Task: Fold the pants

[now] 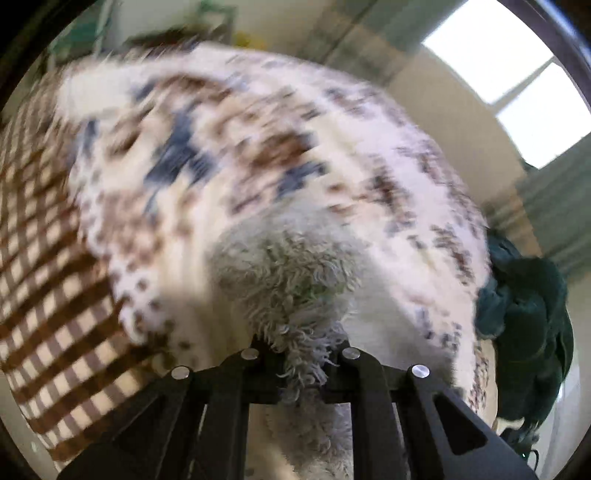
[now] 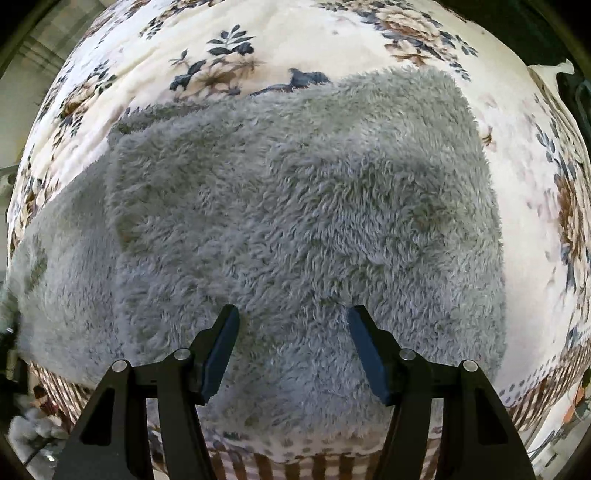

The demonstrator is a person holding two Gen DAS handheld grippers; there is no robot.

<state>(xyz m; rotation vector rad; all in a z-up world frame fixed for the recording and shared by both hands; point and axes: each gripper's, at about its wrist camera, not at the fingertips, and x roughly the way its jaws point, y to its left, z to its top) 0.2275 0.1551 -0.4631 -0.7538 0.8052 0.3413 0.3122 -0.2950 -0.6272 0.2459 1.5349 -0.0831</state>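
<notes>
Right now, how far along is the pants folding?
Partway. The grey fleece pants already lie doubled on the floral blanket, one layer over another. In hand: the left tongs are shut on a fluffy edge of them, while the right tongs hang open over the pile, gripping nothing. Left: bringing that held edge over and finishing the fold.

left claw (image 1: 301,354): matte black plastic, angular linkage arms with triangular cutouts, four shiny round pins along the bottom of the frame
right claw (image 2: 293,350): same black frame and silver pins, plus dark blue flat pads on both fingers (image 2: 221,350)
</notes>
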